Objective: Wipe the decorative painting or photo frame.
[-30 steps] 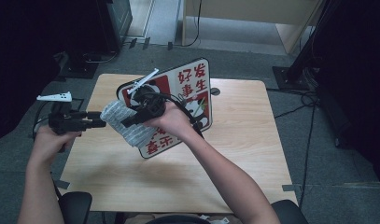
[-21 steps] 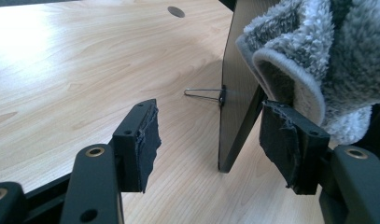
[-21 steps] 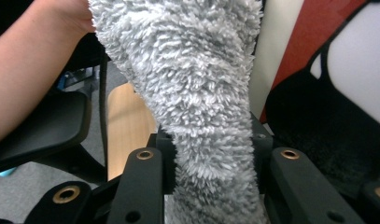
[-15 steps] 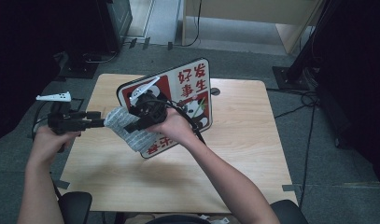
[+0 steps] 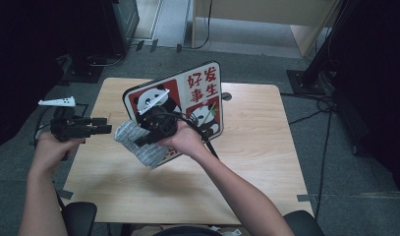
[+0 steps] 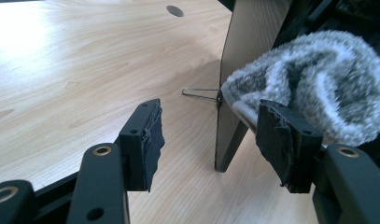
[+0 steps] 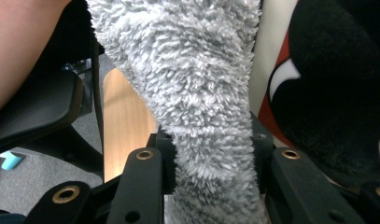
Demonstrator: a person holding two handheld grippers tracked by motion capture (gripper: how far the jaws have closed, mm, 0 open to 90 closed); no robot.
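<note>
Two grippers work a fuzzy grey cloth (image 5: 141, 142) against a propped panda sign (image 5: 187, 105): the right gripper (image 5: 144, 140) clamps it, while the left gripper (image 5: 105, 126), jaws apart, waits just left, the cloth's loose end nearest.

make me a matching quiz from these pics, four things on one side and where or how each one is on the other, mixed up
Things:
1. left claw
2. right claw
3. panda sign
4. fluffy grey cloth

States:
a. stands propped upright on the table
b. open, nothing between its jaws
c. pinched between two jaws, in front of the sign
d. shut on something soft

Pairs: 1-b, 2-d, 3-a, 4-c
</note>
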